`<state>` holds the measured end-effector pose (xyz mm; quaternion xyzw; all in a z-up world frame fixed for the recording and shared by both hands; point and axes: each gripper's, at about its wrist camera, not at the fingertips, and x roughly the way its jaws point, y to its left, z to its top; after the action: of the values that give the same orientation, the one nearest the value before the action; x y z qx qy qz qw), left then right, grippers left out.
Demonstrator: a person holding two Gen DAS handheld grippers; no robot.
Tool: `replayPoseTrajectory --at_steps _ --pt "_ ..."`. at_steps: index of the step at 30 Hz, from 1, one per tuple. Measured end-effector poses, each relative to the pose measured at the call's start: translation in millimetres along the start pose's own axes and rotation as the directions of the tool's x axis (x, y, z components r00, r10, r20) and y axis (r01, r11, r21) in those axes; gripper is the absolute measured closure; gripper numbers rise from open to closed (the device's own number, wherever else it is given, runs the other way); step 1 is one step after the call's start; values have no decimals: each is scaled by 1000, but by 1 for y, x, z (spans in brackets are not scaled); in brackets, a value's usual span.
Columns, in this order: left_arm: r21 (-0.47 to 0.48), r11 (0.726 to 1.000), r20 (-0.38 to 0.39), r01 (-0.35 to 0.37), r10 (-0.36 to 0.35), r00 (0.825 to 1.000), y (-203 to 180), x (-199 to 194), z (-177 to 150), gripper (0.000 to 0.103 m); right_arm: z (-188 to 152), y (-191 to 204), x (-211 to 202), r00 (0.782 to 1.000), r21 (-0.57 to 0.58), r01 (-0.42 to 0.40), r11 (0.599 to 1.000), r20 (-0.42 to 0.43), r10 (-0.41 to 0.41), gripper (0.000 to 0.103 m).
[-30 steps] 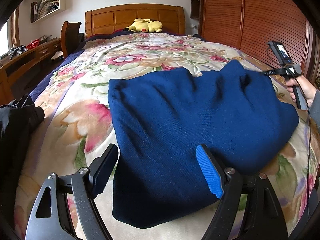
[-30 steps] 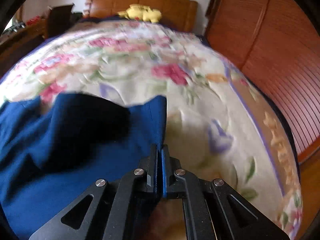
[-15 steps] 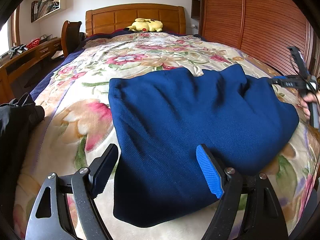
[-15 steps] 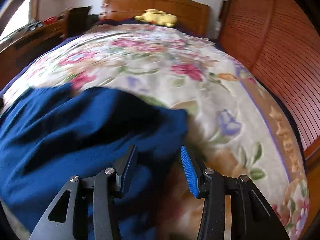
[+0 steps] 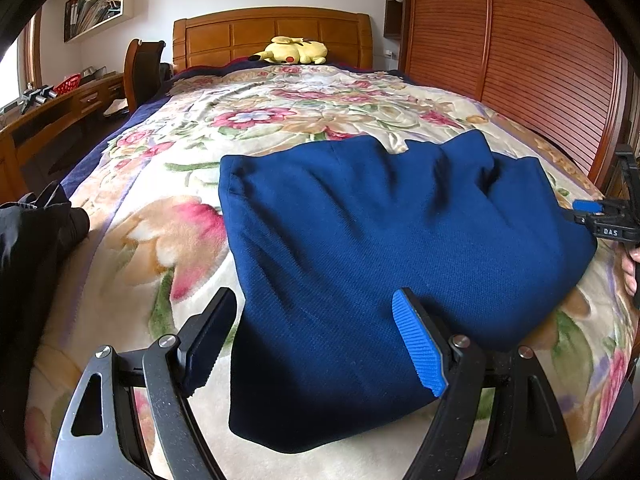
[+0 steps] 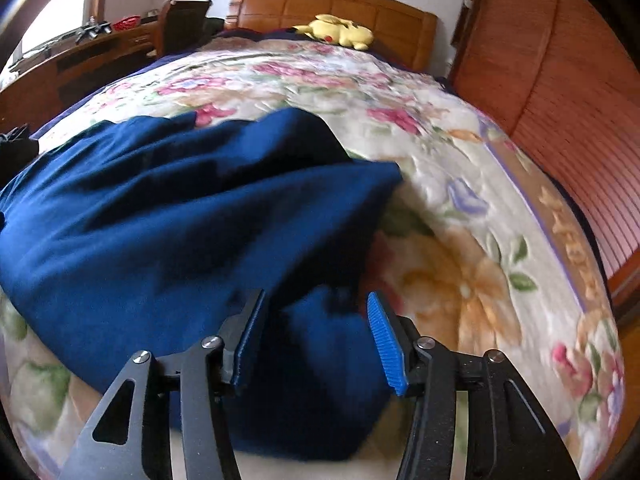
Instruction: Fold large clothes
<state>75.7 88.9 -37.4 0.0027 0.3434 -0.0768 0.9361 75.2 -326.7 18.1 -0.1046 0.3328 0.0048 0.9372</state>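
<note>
Left gripper (image 5: pixel 312 344) hangs nearest, at 6 o'clock in the left wrist view, jaws wide apart and holding nothing; the near hem of the navy garment (image 5: pixel 360 248) lies under and between its fingers, no pad pressing on cloth. Right gripper (image 6: pixel 316 340), which a second ago was clamped shut at the garment's far right corner, has let go and come back toward the near right edge; its jaws are opening, with a fold of navy cloth lying between them but not pinched, as far as the blurred right wrist view allows. In the left view the same right gripper (image 5: pixel 600 216) shows at 3 o'clock, beside the garment's right corner. Judgement: that corner has been laid down, so one fold is finished; the garment rests as a rumpled, roughly rectangular pad in the middle of the floral blanket (image 5: pixel 168 224) on the bed, and a further fold or smoothing looks due. Readable writing: white letters "DAS" on the right gripper's body; nothing else legible. Farther off, a yellow plush toy (image 5: pixel 292 51) lies against the wooden headboard (image 5: pixel 240 36) at 12 o'clock.
</note>
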Motion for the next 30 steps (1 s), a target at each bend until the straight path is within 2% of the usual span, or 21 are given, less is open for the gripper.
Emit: replayPoseTrajectory --at_steps 3,4,5,7,8,9,14,19,22,24,25,27,29,30 --pt "-3 1000 -4 -2 2 1000 0 1 -1 22 -8 0 -6 1000 -15 -19 1000 -21 19 50" --pt "-4 1000 -5 -3 3 1000 0 1 -1 22 -10 2 -10 999 -27 -29 999 -27 28 54" --pt "-6 1000 -7 -3 3 1000 1 1 -1 22 -12 1 -11 998 -25 -57 998 -37 56 64" --pt "-9 1000 -8 -2 2 1000 2 1 -2 22 -15 -1 -13 995 -11 -88 996 -46 88 74" --pt "-12 1000 -8 -3 3 1000 2 1 -2 22 -16 -2 -17 994 -16 -95 995 -46 94 91" --pt "-14 1000 -7 -4 3 1000 2 1 -2 22 -19 -3 -20 995 -23 -93 995 -43 92 97" --pt "-22 1000 0 -9 9 1000 6 -4 -4 22 -28 -3 -41 996 -32 -84 996 -19 83 100" --pt "-40 999 0 -15 15 1000 11 -7 -7 22 -29 6 -56 999 -40 -33 999 16 34 100" --pt "-44 999 1 -21 21 1000 14 -10 -10 22 -24 10 -70 996 -30 1 1000 84 1 97" --pt "-46 999 0 -25 25 1000 15 -11 -12 22 -20 18 -82 991 -27 29 999 134 -26 79" --pt "-46 999 -1 -26 26 1000 15 -11 -13 22 -18 24 -86 987 -32 32 999 156 -26 75" --pt "-46 999 -2 -30 29 1000 16 -12 -14 22 -14 38 -88 984 -52 2 999 177 7 60" --pt "-46 998 -1 -32 32 999 16 -13 -16 22 -9 56 -85 983 -66 -27 997 182 39 50" --pt "-47 998 -2 -33 33 999 17 -14 -16 22 -7 67 -82 981 -71 -44 996 186 56 50"
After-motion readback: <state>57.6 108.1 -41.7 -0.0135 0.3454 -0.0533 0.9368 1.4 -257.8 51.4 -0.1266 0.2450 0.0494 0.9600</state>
